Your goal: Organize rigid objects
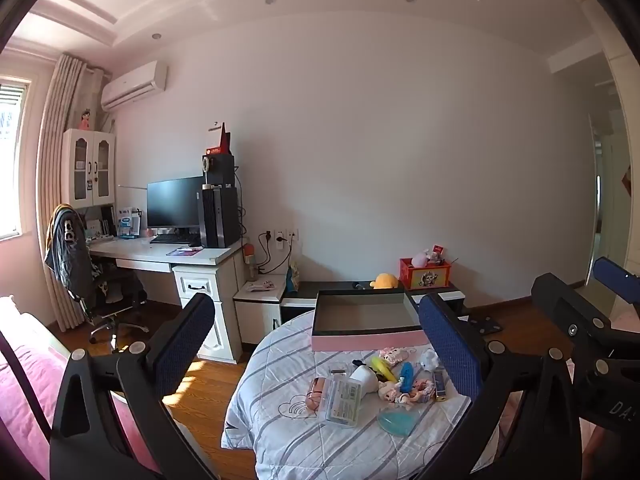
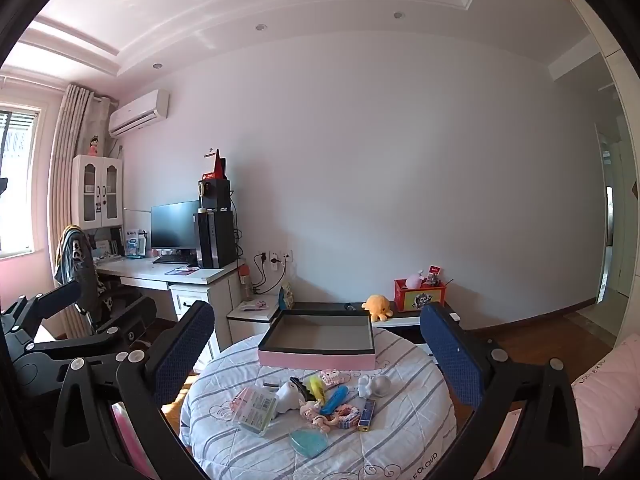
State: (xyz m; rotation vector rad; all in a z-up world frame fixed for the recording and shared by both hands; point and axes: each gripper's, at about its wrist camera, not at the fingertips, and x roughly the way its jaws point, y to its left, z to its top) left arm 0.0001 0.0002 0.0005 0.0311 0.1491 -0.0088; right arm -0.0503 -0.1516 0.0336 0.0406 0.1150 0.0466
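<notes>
We've got both grippers up above the round table (image 2: 400, 444), nothing grabbed. Left gripper (image 1: 316, 344) has its jaws spread wide and empty, same for the right gripper (image 2: 316, 344).

The pile of small toys (image 2: 320, 400) sits mid-table. From the right wrist view, a clear plastic case (image 2: 256, 408) lies at its 9 o'clock, a blue disc (image 2: 309, 443) at 6 o'clock, and a small dark box with a gold end (image 2: 367, 414) at 3 o'clock. The pink-sided tray (image 2: 316, 360) sits at 12 o'clock, just behind the pile, open and empty.
</notes>
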